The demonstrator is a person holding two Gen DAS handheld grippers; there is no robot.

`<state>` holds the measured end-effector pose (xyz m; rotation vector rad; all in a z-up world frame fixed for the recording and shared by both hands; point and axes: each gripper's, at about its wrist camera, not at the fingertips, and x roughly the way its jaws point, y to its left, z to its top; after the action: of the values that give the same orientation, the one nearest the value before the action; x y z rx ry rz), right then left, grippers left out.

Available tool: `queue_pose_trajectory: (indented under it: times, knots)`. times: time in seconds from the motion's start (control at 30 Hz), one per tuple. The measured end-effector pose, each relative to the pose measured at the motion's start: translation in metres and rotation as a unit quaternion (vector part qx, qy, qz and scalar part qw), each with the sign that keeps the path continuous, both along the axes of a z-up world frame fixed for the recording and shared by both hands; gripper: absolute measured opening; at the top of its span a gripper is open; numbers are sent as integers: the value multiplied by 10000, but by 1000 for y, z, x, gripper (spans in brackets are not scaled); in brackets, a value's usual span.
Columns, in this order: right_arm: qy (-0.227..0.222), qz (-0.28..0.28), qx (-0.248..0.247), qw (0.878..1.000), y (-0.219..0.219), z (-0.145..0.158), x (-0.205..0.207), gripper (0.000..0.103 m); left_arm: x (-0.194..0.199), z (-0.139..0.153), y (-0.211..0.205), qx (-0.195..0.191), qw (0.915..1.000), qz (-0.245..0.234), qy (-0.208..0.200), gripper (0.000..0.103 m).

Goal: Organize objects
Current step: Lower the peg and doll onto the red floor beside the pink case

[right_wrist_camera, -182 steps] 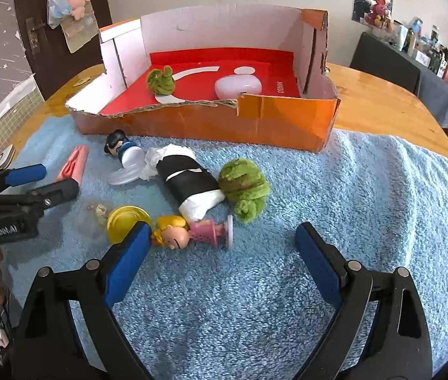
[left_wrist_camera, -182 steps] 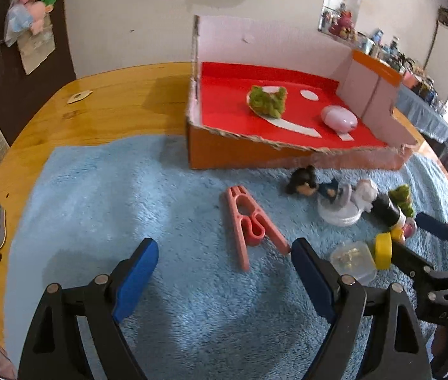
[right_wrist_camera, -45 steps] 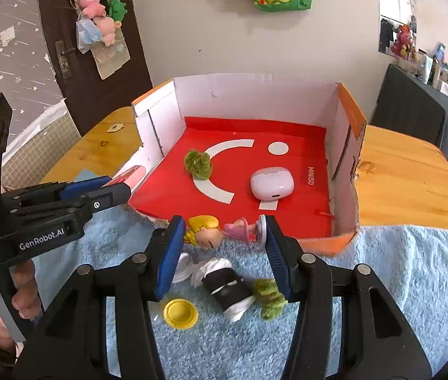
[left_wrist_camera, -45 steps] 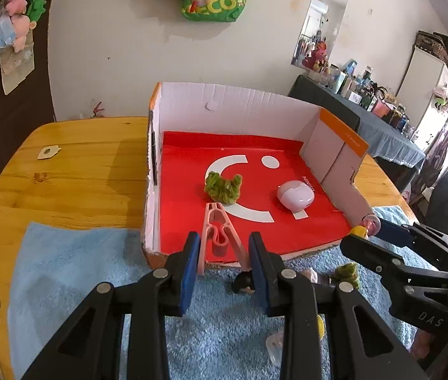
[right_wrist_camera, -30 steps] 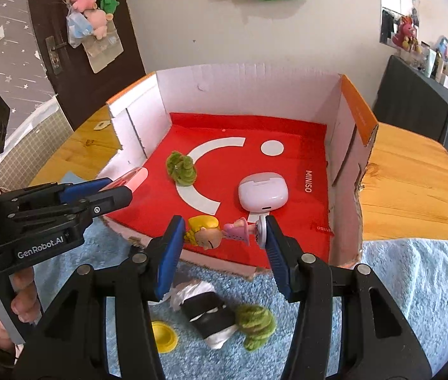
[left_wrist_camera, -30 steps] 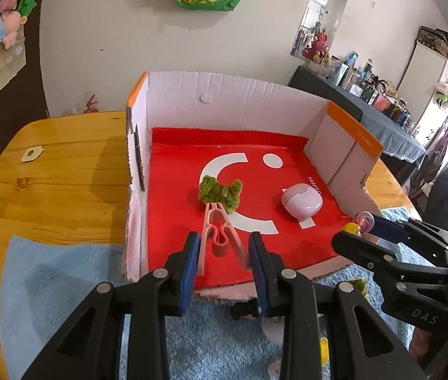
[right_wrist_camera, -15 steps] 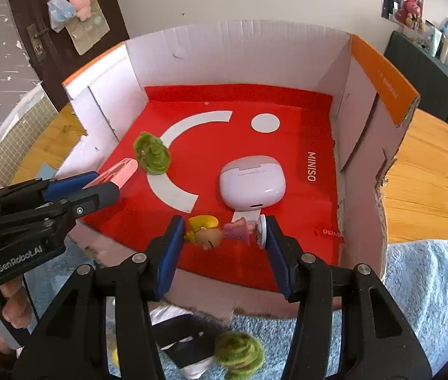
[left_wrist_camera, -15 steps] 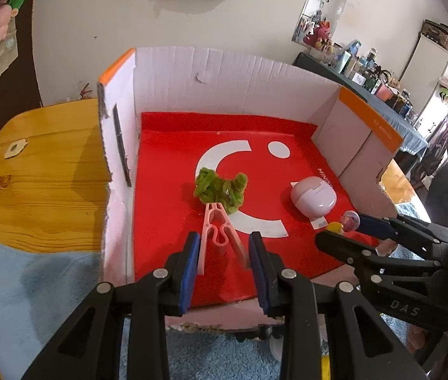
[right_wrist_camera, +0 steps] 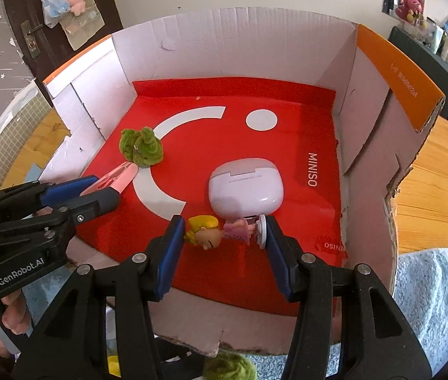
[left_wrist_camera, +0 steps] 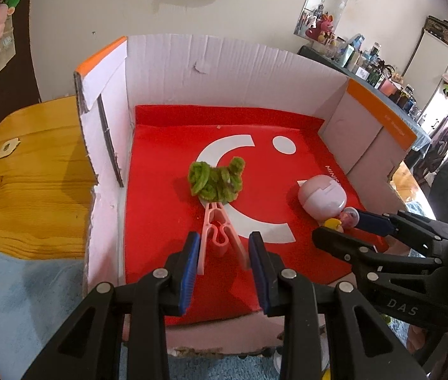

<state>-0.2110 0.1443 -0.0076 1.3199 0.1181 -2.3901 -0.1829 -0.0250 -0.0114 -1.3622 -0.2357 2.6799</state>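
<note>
Red box floor (right_wrist_camera: 287, 272) – "MINISO", left hand-held gripper (right_wrist_camera: 103, 186) – "GenRobot.AI"

Both grippers angled down over the box, each clamped on a small item.

The left gripper (left_wrist_camera: 224, 253) tilts steeply downward, its blue pads (left_wrist_camera: 189, 266) pressed against the spread legs of a pink clothespin (left_wrist_camera: 219, 231) whose tip points forward. The right gripper (right_wrist_camera: 224, 237) leans down at a similar slant, its jaws set wider and closed on a small blonde doll figure (right_wrist_camera: 220, 232) lying crosswise, head against one pad and round base against the other. In the right wrist view, the person's fingers (right_wrist_camera: 11, 316) wrap the left gripper's handle at the lower left edge.
</note>
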Motion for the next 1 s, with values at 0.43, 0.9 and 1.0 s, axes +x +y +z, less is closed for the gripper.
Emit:
queue_pose_trajectory:
  times: [0.43,0.9,1.0]
  knots:
    - [5,-83,-10,10000,3,-1,-9,49,-9,-5,2,-72,10000,12,-43,33]
    - [154,-162,224,9995,3,-1,-9,49,-15,-10,5,-131,9999,23,-83,33]
    - [156,-165,223,9995,3,-2,-9,49,-15,-10,5,-121,9999,24,-85,33]
